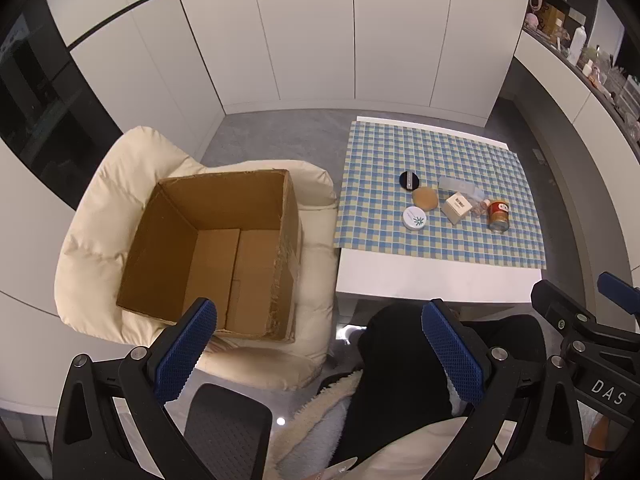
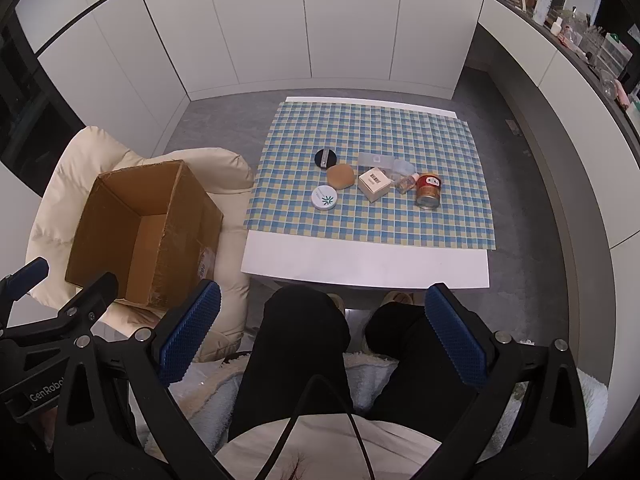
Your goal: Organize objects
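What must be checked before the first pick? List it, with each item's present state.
1. Left gripper open and empty: ok.
2. Right gripper open and empty: ok.
3. Cardboard box open at the top, nothing seen inside: ok.
4. Box sits steady on the cream cushion: cannot tell.
5. Items stand apart enough to grip: white round tin ok; small bottle crowded between the white carton and red can: not ok.

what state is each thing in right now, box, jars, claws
cardboard box: open, empty, on the cream chair
white jar: lid on, upright
red can: upright
small carton: closed
tan puff: lying flat
black puff: lying flat
left claw: open, empty
right claw: open, empty
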### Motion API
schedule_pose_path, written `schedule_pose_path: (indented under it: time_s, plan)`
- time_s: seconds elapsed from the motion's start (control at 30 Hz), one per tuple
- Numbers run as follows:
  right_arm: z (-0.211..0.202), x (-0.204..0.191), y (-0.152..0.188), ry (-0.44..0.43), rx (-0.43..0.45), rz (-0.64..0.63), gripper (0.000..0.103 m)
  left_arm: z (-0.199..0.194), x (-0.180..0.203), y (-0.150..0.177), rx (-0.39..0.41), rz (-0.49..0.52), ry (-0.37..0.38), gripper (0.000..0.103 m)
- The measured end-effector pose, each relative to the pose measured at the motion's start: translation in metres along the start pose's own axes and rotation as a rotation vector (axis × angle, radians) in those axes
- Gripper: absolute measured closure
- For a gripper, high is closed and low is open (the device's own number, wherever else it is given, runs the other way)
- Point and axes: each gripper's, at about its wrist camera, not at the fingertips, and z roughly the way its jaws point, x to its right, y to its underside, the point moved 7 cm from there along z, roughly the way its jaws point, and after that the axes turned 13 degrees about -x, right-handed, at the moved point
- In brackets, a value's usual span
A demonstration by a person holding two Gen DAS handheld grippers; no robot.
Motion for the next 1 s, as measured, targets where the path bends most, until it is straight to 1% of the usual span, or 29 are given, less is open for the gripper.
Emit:
schedule_pose_path:
  time_s: [0.3,0.5,0.63,0.8,1.0]
  plan:
    - [0.0,-0.0027,0.0011,-0.002,0.001,-0.012,0.0,0.0032,-0.0004,0.0027,-0.014,-0.01,0.015,0.001]
    - [-0.0017,-0.0033,0.0018,-0.009,0.003,-0.015,0.0,0.0024,-0.0009,0.0023,-0.008,-0.01,0.015,0.001]
    - [-0.0021,-0.0031,0.0016,-0.009,0.0,-0.011,0.0,0.0054,-0.0003,0.0008,-0.023,-0.013,0.029,0.001]
    - [-0.0046,-0.0018,0.0022,-0.01,0.009,-0.008,0.0,0.0017,0.0014,0.0007,-0.008,-0.014,0.01,0.001]
    - [-0.0053,-0.0016,0.0033,-0.011,0.007,-0.006,0.0,0.002,0.0021,0.0012,-0.017,-0.013,0.019,0.001]
